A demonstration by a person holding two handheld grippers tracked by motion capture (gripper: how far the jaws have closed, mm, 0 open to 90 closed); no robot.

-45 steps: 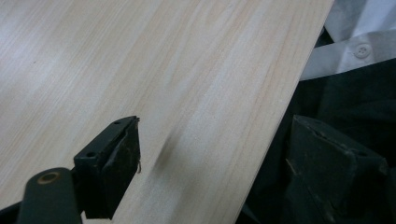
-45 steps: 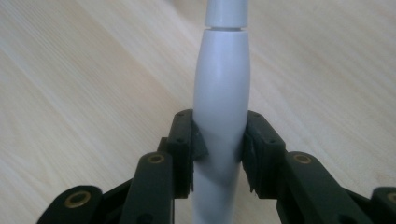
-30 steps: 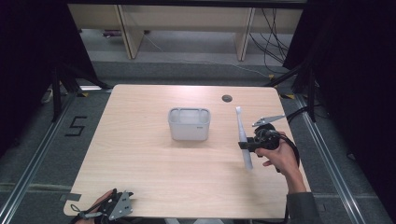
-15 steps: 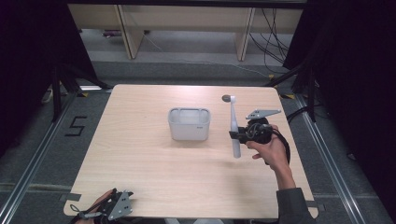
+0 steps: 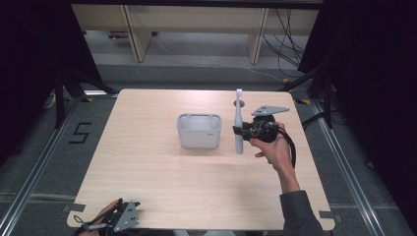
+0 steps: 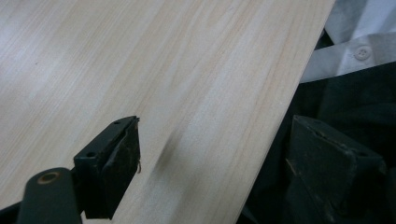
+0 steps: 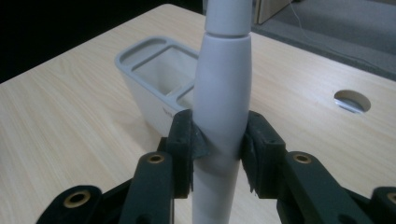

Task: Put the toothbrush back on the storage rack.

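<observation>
Toothbrush: smooth rounded grey handle | holder: boxy grey plastic

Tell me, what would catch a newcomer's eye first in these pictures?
Probably the white toothbrush-like handle, held upright and clamped in the right gripper above the table's right half. Just left of it stands a grey two-compartment holder mid-table, while the left gripper waits open at the near edge.

A lab recording bay is showing here: a bare wooden bench is standing on grey carpet between metal floor rails, black curtains are hanging at both sides, and cables are trailing behind.
</observation>
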